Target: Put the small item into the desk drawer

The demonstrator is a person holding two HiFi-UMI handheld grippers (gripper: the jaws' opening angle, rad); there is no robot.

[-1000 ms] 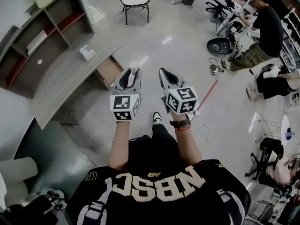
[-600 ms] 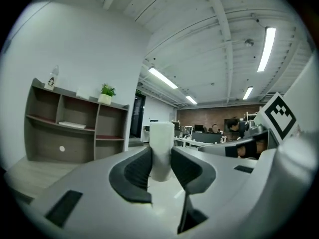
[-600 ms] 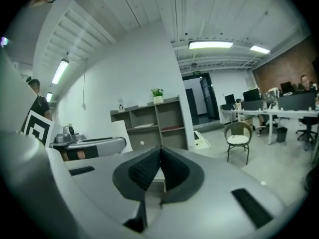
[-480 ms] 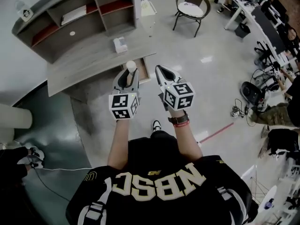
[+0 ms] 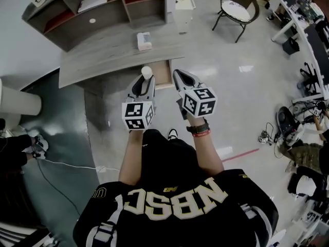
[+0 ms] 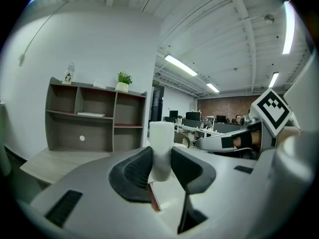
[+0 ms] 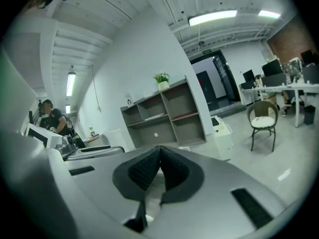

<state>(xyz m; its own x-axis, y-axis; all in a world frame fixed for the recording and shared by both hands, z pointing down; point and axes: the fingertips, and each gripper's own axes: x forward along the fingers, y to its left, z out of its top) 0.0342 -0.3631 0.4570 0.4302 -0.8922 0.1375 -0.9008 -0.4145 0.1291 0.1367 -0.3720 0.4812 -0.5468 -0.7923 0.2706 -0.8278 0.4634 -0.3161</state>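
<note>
Two tongs are out in front of you, side by side, and only one is loaded. Your left tongs are clamped on one small white cylinder. The dark pads press its lower part from both sides and its top stands upright above them. Your right tongs carry nothing, jaws brought together tip to tip.

One table lies ahead of you, and one drawer stands pulled out from its front. From your head view the cylinder shows against the table's front edge, just left of that open drawer. It is held up in the tongs and rests on nothing. The right tongs' tips show just right of the drawer.

One white box sits on the tabletop, back from the drawer. One shelf unit stands behind the table, with one potted plant on its top. One chair stands well off to your right on the pale floor.
</note>
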